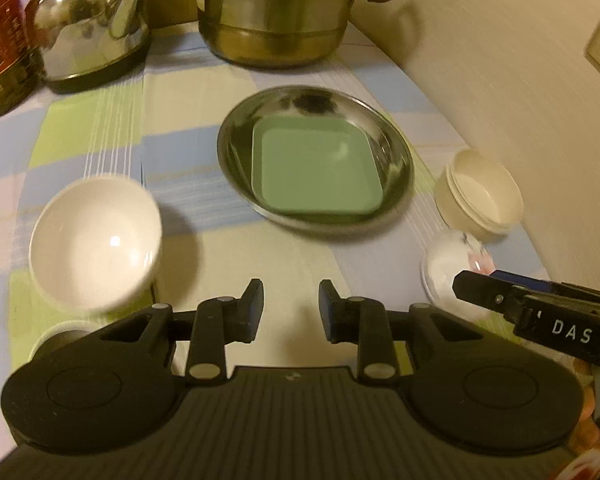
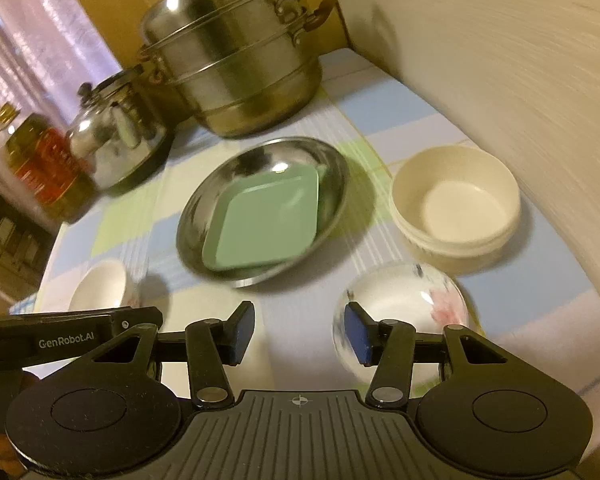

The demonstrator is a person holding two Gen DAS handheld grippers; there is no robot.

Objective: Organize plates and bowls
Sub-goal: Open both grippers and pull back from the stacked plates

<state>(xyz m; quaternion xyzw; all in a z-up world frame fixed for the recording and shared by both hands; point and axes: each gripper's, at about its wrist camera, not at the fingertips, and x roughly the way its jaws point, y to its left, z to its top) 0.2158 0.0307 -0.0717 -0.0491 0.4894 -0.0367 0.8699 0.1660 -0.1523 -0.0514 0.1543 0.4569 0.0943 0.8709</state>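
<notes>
Now both fingers (image 1: 291, 310) (image 2: 300, 332) released, empty; green plate (image 1: 316, 166) well beyond them.

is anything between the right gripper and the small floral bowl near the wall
Nothing visible. The right gripper has open, empty fingers, and the floral bowl sits just beyond its right finger on bare tablecloth. The cream bowls and the steel plate lie farther off, out of the way.
</notes>
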